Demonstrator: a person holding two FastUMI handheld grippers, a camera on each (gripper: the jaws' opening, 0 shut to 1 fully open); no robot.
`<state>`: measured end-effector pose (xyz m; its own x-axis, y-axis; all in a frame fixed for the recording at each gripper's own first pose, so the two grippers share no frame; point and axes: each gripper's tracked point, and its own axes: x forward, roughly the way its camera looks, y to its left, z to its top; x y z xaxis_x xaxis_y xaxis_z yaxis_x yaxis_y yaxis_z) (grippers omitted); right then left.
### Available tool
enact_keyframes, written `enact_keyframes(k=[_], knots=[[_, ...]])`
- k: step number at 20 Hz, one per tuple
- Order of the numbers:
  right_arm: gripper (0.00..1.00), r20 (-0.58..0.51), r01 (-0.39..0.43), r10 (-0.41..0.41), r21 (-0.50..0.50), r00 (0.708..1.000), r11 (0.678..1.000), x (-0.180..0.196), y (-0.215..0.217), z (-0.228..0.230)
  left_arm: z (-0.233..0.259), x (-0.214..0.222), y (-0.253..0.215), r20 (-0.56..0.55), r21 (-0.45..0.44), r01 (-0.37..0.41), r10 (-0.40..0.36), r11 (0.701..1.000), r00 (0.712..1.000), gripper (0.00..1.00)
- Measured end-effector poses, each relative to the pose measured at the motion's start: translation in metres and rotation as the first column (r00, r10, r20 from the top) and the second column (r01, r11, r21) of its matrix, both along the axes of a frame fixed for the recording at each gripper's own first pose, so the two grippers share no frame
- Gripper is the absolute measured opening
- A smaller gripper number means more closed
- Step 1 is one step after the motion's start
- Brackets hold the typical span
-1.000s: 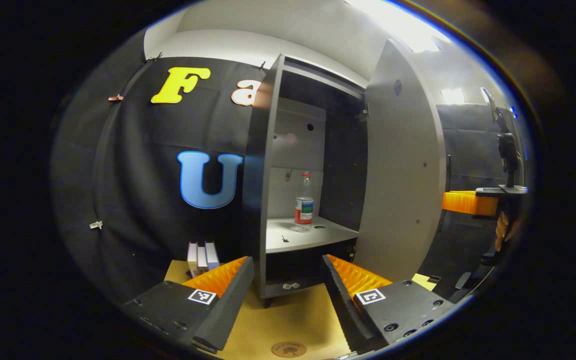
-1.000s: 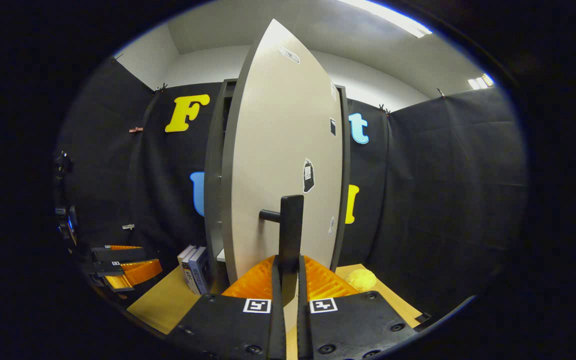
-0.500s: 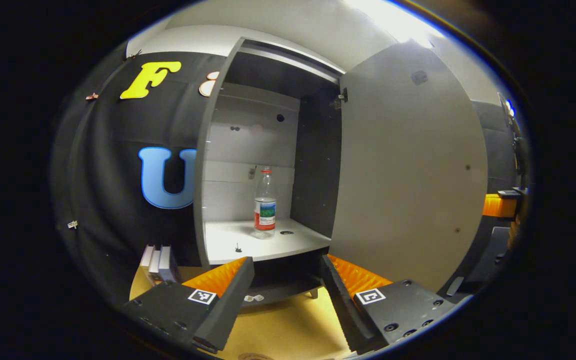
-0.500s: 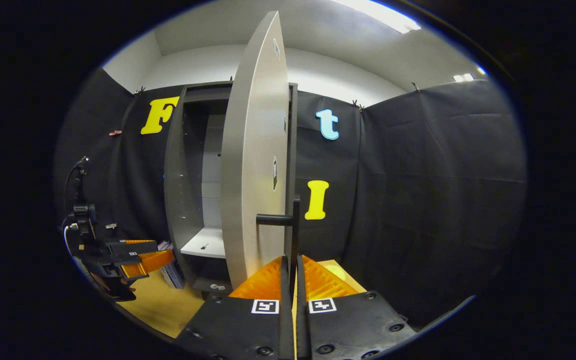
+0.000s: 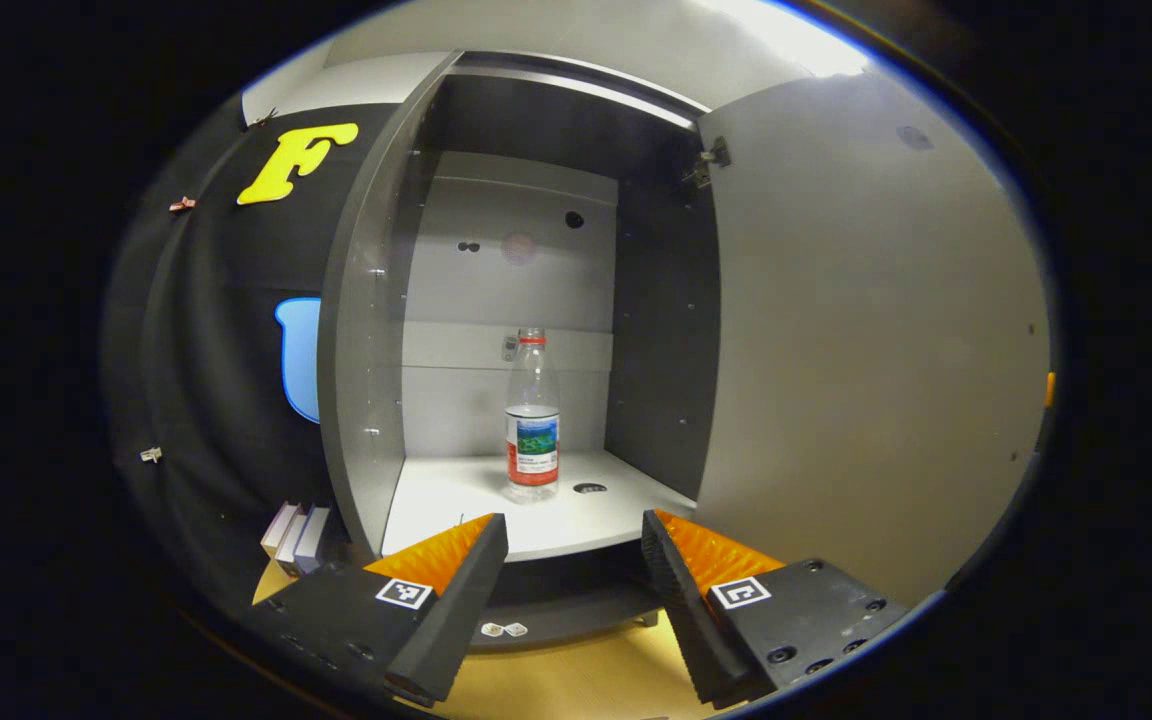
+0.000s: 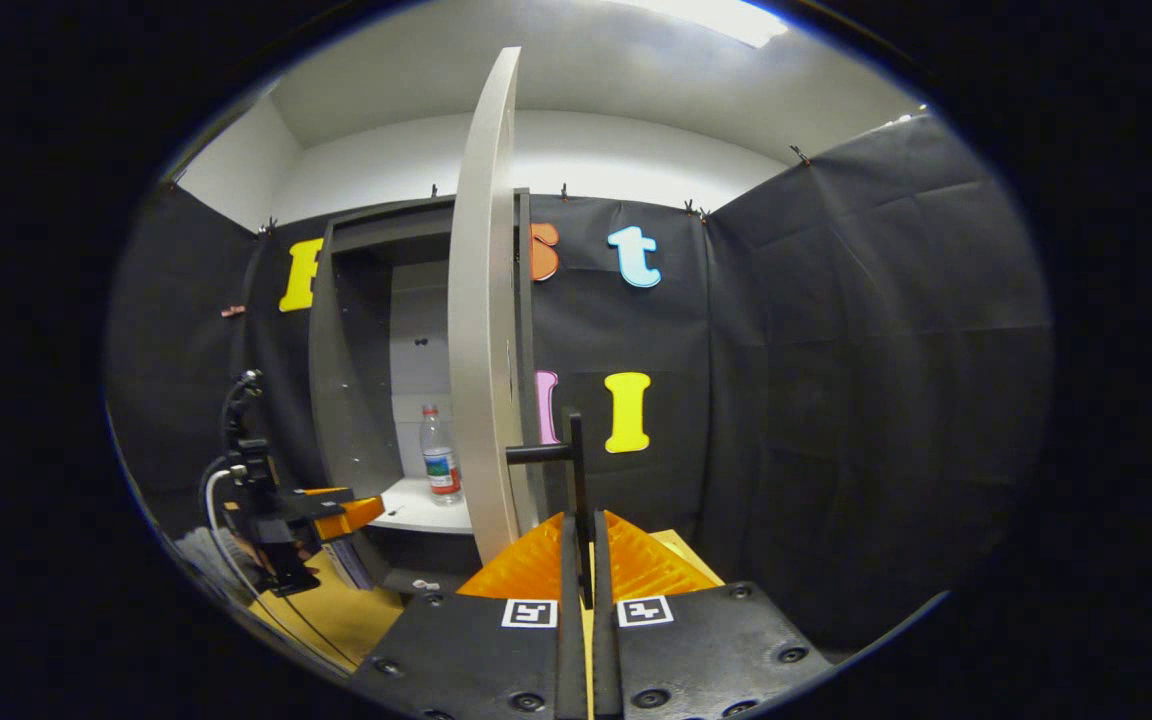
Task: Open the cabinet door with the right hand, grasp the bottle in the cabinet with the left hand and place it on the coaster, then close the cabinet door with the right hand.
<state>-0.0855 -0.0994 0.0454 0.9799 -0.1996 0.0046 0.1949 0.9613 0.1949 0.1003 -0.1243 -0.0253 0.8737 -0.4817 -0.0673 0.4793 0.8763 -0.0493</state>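
Note:
A clear bottle [image 5: 532, 420] with a red cap and a red, green and white label stands upright on the pale shelf [image 5: 456, 500] inside the grey cabinet [image 5: 361, 330]. The bottle [image 6: 439, 455] is also seen past the door's edge in the right gripper view. The cabinet door [image 5: 866, 330] is swung wide to the right. My left gripper [image 5: 573, 565] is open, just before the shelf's front edge and short of the bottle. My right gripper [image 6: 584, 545] is shut on the door's black handle [image 6: 573, 460], with the door [image 6: 481, 300] edge-on.
A few books [image 5: 296, 528] stand on the wooden table [image 5: 576, 680] left of the cabinet. Two small white pieces [image 5: 502, 629] lie under the shelf. My left gripper [image 6: 331, 512], with its cable, appears at lower left in the right gripper view.
The door has swung further open with my right gripper on its handle. My left gripper has come closer to the cabinet, so the bottle looks larger and more central.

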Motion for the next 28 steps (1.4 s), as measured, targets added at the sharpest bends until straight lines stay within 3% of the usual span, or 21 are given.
enact_keyframes(k=[1,3,5,7,8,9,11,14,15,16,17,19,22,23,24,28], knots=[[0.07,0.010,-0.034,0.034,0.016,0.999,0.999,-0.003,0.003,0.001,0.003,0.011,-0.002,0.011,0.010,-0.013,0.013,1.000,1.000,0.86],[0.07,0.035,-0.064,0.062,0.043,0.997,0.997,-0.013,-0.006,0.005,0.011,0.032,-0.007,0.043,0.019,-0.034,0.033,0.999,0.999,0.86],[0.07,0.053,-0.014,0.011,0.057,0.999,0.998,-0.027,-0.025,0.007,0.016,0.059,-0.012,0.070,0.034,-0.056,0.053,0.998,0.996,0.86],[0.07,0.054,0.092,-0.095,0.052,0.994,0.994,-0.046,-0.057,0.002,0.016,0.083,-0.023,0.089,0.049,-0.063,0.059,0.997,0.994,0.83],[0.16,0.040,0.155,-0.157,0.043,0.987,0.987,-0.053,-0.075,-0.005,0.017,0.094,-0.030,0.099,0.056,-0.064,0.058,0.996,0.993,0.83],[0.07,0.015,0.229,-0.230,0.026,0.973,0.973,-0.060,-0.093,-0.013,0.015,0.105,-0.035,0.109,0.067,-0.065,0.057,0.996,0.992,0.83],[0.07,-0.060,0.403,-0.405,-0.041,0.912,0.914,-0.080,-0.137,-0.036,0.010,0.128,-0.040,0.117,0.098,-0.084,0.072,0.992,0.990,0.84],[0.36,-0.139,0.510,-0.540,-0.205,0.830,0.836,-0.093,-0.170,-0.064,0.005,0.156,-0.048,0.120,0.100,-0.101,0.089,0.990,0.989,0.89],[0.70,-0.152,0.515,-0.556,-0.239,0.817,0.823,-0.092,-0.175,-0.067,0.005,0.164,-0.047,0.120,0.103,-0.109,0.096,0.989,0.988,0.89],[0.79,-0.157,0.518,-0.563,-0.254,0.811,0.817,-0.086,-0.176,-0.069,0.003,0.171,-0.047,0.120,0.108,-0.119,0.106,0.987,0.987,0.84],[0.88,-0.155,0.511,-0.556,-0.255,0.817,0.821,-0.081,-0.175,-0.070,0.001,0.179,-0.046,0.118,0.111,-0.123,0.110,0.986,0.987,0.84],[0.94,-0.142,0.501,-0.544,-0.255,0.827,0.827,-0.076,-0.176,-0.067,-0.004,0.189,-0.049,0.111,0.116,-0.129,0.117,0.985,0.987,0.84],[0.95,-0.112,0.503,-0.535,-0.225,0.838,0.835,-0.048,-0.195,-0.058,-0.009,0.198,-0.052,0.093,0.107,-0.134,0.124,0.985,0.988,0.84],[0.95,-0.111,0.506,-0.536,-0.215,0.837,0.835,-0.044,-0.201,-0.061,-0.011,0.203,-0.052,0.083,0.098,-0.138,0.130,0.986,0.988,0.89],[0.95,-0.113,0.505,-0.534,-0.208,0.838,0.837,-0.043,-0.204,-0.062,-0.012,0.208,-0.052,0.073,0.088,-0.143,0.137,0.986,0.988,0.84],[0.95,-0.137,0.479,-0.510,-0.207,0.849,0.853,-0.035,-0.209,-0.069,-0.014,0.221,-0.056,0.061,0.096,-0.150,0.145,0.984,0.988,0.84]])
